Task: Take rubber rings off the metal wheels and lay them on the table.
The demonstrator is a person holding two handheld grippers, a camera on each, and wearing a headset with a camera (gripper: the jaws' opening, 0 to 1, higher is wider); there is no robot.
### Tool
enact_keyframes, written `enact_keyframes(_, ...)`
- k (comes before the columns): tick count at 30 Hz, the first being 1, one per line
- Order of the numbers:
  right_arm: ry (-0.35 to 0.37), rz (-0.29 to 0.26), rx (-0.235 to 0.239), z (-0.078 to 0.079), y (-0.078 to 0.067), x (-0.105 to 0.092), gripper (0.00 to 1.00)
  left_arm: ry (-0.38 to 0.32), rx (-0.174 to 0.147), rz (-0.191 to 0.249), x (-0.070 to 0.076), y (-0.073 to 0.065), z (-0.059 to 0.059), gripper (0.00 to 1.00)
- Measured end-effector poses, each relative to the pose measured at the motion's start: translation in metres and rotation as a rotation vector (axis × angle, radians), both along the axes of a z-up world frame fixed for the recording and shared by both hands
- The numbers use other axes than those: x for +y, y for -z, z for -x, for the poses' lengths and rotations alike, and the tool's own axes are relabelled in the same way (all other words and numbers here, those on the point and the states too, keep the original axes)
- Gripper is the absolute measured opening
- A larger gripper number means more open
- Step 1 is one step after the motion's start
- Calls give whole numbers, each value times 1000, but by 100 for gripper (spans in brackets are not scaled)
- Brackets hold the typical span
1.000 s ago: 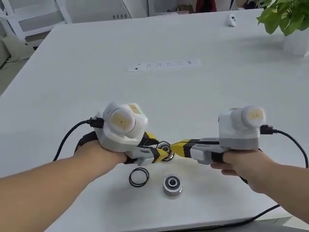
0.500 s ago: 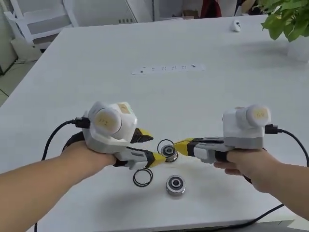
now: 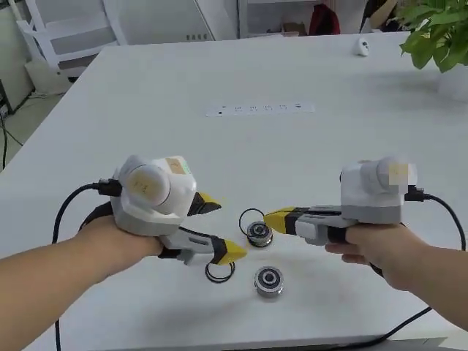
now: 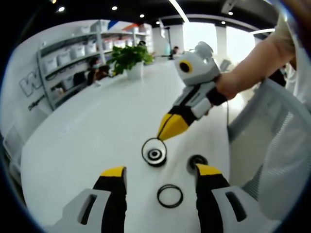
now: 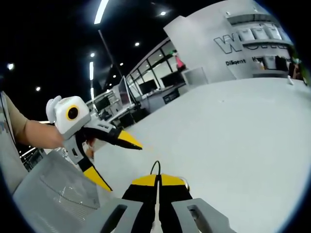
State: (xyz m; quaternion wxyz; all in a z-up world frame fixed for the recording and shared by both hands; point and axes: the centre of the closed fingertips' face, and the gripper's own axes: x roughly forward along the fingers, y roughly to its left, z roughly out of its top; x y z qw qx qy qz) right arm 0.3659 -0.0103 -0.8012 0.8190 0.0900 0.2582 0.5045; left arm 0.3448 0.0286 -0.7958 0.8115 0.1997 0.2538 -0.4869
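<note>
A broad white tabletop [image 3: 146, 110] in a bright room. The right tongs [image 3: 272, 218] are pressed together, apparently pinching the edge of a black ring [image 3: 248, 216] that sits half off a wheel [image 3: 259, 233], likely to peel it free. The left tongs [image 3: 221, 229] gape wide, holding nothing, near a loose ring [image 3: 219, 272] lying beside a second wheel [image 3: 268, 281].

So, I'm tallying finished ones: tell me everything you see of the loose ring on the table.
The ring is thin, black, rubbery-looking and round. It lies loose and flat on the white table, ahead of the open left gripper, between its jaws and touching neither. A wheel sits beside it, apart. It could be two stacked; I cannot tell.
</note>
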Motion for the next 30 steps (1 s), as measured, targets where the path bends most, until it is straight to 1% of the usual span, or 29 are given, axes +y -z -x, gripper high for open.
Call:
enact_keyframes(4, -11, -4, -3, 1, -3, 5, 0, -14, 4, 8, 6, -4, 3, 61)
enact_keyframes(7, -21, -4, -3, 2, -4, 8, 0, -20, 0, 16, 10, -7, 5, 64)
enact_keyframes(11, -31, -6, -1, 3, -5, 13, 0, -22, 7, 21, 14, -7, 11, 68)
enact_keyframes(14, -41, -8, 3, 5, -5, 17, 0, -22, 11, 24, 19, -7, 15, 70)
enact_keyframes(16, -51, -3, 7, 7, -4, 19, 0, -28, 13, 30, 23, -7, 16, 71)
enact_keyframes(23, -81, 9, 22, 14, 1, 27, 0, -47, 22, 28, 37, -3, 22, 73)
enact_keyframes(30, -110, 24, 37, 19, 6, 34, 0, -55, 31, 21, 46, 2, 28, 74)
